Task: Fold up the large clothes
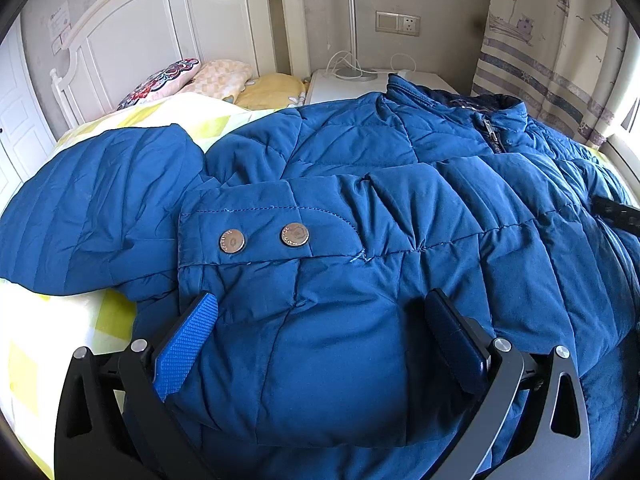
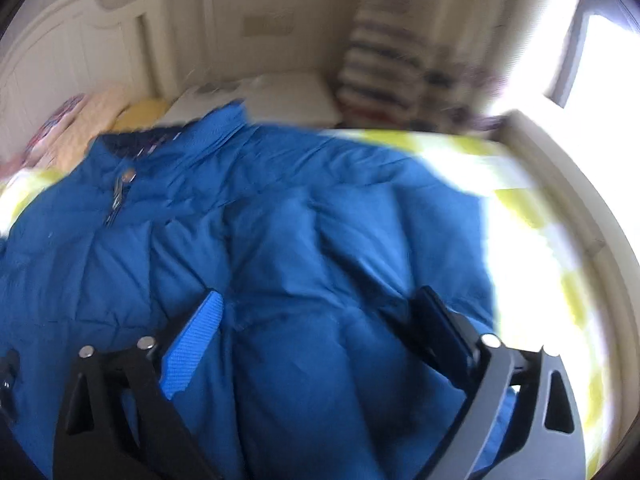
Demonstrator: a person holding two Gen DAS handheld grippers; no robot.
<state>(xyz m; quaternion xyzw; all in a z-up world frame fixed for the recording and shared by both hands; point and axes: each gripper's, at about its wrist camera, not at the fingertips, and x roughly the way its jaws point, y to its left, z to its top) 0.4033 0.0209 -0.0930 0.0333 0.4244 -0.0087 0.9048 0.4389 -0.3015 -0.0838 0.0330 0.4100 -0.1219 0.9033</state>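
Note:
A large blue quilted jacket (image 1: 360, 208) lies spread on the bed, collar and zip toward the headboard. One sleeve is folded across the chest; its cuff with two metal snaps (image 1: 264, 236) lies in front of my left gripper (image 1: 320, 308). The left gripper is open, its fingers spread wide over the sleeve fabric. The other sleeve (image 1: 100, 208) lies out to the left. In the blurred right wrist view, the jacket (image 2: 280, 232) fills the middle, and my right gripper (image 2: 316, 304) is open over its right side.
The bed has a yellow and white checked cover (image 1: 52, 320) and pillows (image 1: 192, 80) by the white headboard (image 1: 160, 20). A white nightstand (image 1: 340, 84) with a lamp pole stands beyond. A striped curtain (image 1: 552, 40) and a bright window (image 2: 592, 60) are at the right.

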